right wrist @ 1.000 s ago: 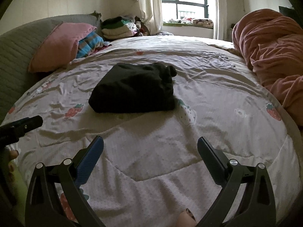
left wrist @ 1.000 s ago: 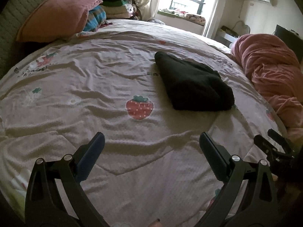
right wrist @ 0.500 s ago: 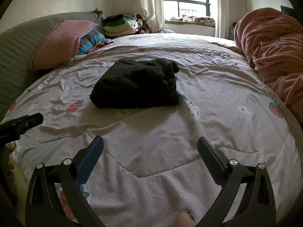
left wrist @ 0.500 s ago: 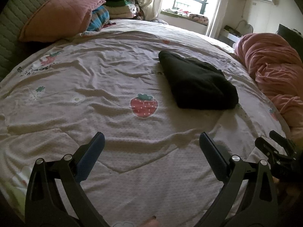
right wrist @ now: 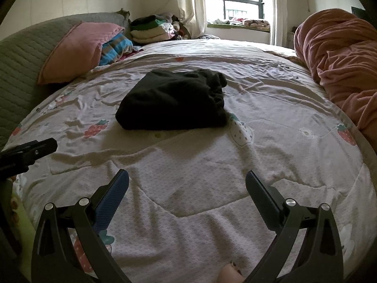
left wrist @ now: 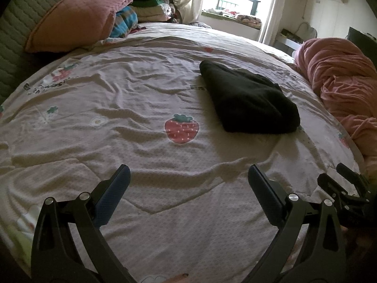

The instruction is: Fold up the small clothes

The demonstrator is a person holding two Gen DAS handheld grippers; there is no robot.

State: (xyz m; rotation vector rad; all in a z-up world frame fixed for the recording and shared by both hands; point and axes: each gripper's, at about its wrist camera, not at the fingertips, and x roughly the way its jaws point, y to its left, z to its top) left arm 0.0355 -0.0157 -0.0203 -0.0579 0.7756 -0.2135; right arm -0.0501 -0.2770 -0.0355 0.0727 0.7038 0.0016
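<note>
A dark, nearly black garment (left wrist: 249, 101) lies folded into a thick rectangle on the strawberry-print bedspread (left wrist: 141, 89). From the right wrist it shows as the same folded bundle (right wrist: 174, 101), its gathered end toward the right. My left gripper (left wrist: 188, 176) hovers open over the near part of the bed, well short of the garment, nothing between its fingers. My right gripper (right wrist: 187, 179) is open too, empty, and also short of the garment. Each gripper shows at the edge of the other's view.
A pink pillow (left wrist: 75, 16) and a striped cloth (left wrist: 123, 23) lean on the grey headboard at the left. Folded clothes (right wrist: 150, 31) are stacked at the far corner. A bunched pink duvet (left wrist: 341, 82) fills the right side. A window (right wrist: 235, 2) is beyond the bed.
Both views have shifted slightly over the bed, the garment sitting a little lower in frame. Both grippers stay open; the garment itself lies unchanged.
</note>
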